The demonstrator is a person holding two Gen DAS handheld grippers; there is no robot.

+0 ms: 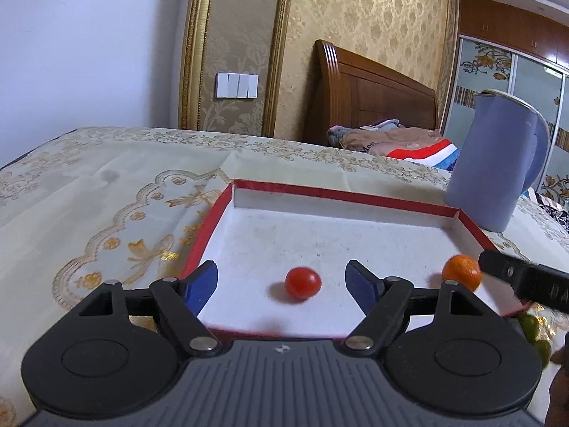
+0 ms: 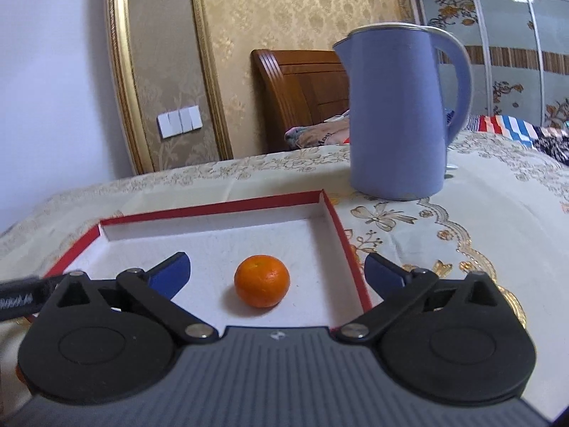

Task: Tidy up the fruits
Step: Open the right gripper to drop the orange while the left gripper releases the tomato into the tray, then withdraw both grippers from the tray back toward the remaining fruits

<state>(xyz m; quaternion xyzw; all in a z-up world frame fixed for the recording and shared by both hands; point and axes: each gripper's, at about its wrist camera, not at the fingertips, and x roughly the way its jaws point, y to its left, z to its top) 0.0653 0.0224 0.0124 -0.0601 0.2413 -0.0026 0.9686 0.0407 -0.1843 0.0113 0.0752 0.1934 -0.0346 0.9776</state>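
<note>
Left wrist view: the left gripper (image 1: 281,281) is hovering over the near edge of a shallow red-rimmed tray (image 1: 341,195) with a white floor, its blue-padded jaws standing apart and gripping nothing. A small red tomato (image 1: 303,283) is lying loose on the tray floor between the pads, touching neither. A mandarin (image 1: 461,272) is resting near the tray's right wall, just beside part of the right gripper (image 1: 526,279). Green fruits (image 1: 533,334) are lying outside the tray at lower right.

Right wrist view: the right gripper (image 2: 275,270) is holding its jaws wide apart, empty, with the mandarin (image 2: 261,276) sitting free on the tray (image 2: 213,208) between them. A blue kettle (image 2: 398,114) is standing on the embroidered tablecloth (image 2: 462,213) beyond the tray.
</note>
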